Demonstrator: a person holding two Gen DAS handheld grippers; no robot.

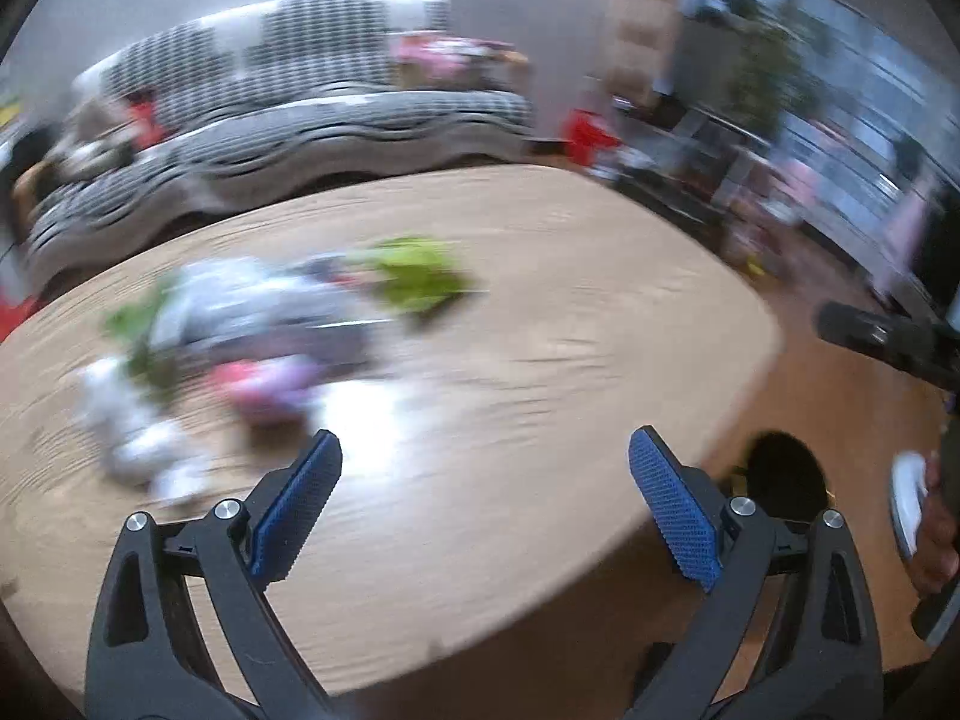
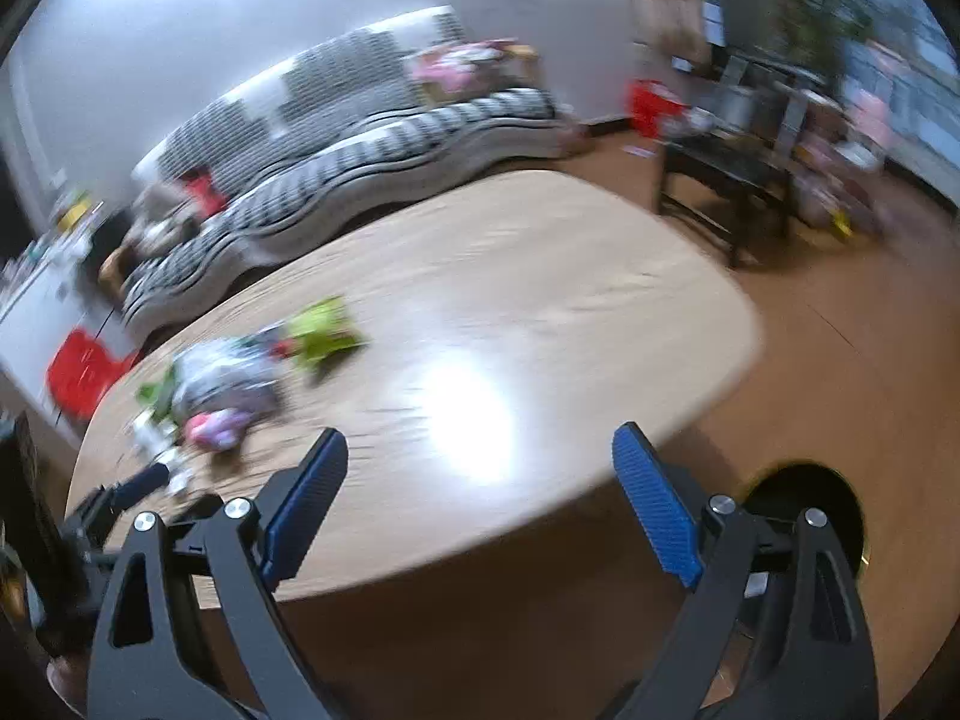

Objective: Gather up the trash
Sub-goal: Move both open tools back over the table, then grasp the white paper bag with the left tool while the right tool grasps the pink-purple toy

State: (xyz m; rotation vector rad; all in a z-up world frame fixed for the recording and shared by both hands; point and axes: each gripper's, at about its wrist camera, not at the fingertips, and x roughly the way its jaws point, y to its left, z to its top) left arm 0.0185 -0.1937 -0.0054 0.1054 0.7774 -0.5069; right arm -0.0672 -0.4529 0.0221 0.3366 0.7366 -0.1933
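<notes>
Two claws, left [image 1: 485,465] and right [image 2: 480,462], both spread wide with nothing between the blue pads. One wooden bench [image 1: 540,276], bearing one blurred heap of trash [image 1: 240,324] toward its far left; pieces too smeared to count. One checked sofa [image 1: 288,96] behind.

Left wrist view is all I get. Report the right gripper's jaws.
Observer: The right gripper is open, with nothing between its blue pads.
Operator: Tell me what lies ahead of it.
Observer: Bare wooden table; the trash pile sits off to its left.
Operator: Name what stands left of the table.
Observer: A red object, too blurred to name, beside a white cabinet.
</notes>
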